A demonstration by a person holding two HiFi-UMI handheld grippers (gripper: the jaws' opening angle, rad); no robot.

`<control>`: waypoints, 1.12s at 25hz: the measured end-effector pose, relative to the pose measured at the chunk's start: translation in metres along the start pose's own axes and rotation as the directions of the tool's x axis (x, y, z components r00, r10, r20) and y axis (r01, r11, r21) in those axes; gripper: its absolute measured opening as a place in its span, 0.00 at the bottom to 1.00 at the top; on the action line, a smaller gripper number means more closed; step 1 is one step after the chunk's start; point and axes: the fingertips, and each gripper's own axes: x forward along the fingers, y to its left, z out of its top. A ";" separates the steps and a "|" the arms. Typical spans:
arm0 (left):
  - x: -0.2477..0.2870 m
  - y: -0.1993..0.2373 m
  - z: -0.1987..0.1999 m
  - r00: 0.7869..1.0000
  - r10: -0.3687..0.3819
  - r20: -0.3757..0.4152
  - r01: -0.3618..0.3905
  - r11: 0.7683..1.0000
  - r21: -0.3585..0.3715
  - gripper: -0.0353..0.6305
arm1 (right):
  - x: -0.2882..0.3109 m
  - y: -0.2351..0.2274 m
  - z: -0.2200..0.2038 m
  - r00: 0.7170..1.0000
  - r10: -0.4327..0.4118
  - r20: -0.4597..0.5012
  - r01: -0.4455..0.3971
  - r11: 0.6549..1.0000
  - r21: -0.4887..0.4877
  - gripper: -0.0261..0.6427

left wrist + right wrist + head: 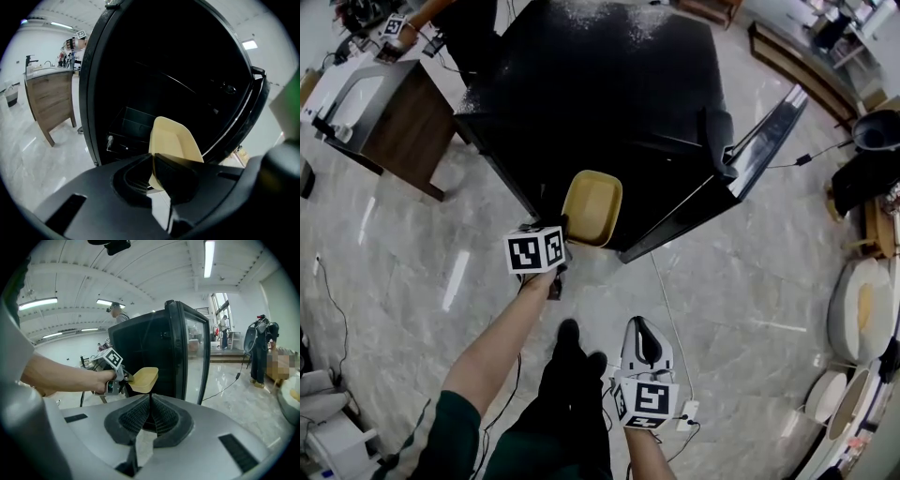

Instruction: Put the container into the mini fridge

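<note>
A tan, empty container (592,207) is held by its near rim in my left gripper (561,228), which is shut on it. It hangs just in front of the open black mini fridge (600,103). In the left gripper view the container (174,143) tilts up before the dark fridge interior (154,93) with its shelves. The right gripper view shows the container (143,378) beside the fridge (154,352) and its open glass door (194,357). My right gripper (643,343) hangs low near my legs, jaws pressed together on nothing.
The fridge door (769,131) swings out to the right. A wooden cabinet with a sink (380,108) stands at left, where another person (412,28) works. Cables (670,309) run over the marble floor. Round tubs (858,309) sit at far right.
</note>
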 end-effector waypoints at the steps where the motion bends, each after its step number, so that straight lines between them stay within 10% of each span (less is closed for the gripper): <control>1: 0.004 0.001 0.002 1.000 0.002 -0.001 -0.002 1.000 -0.002 0.09 | 0.001 -0.003 0.000 1.000 -0.005 -0.002 0.005 1.000 0.001 0.10; 28: 0.099 0.008 0.067 0.997 0.078 -0.014 -0.079 0.990 -0.120 0.09 | 0.009 -0.045 -0.005 0.997 -0.073 -0.038 0.073 0.997 -0.001 0.10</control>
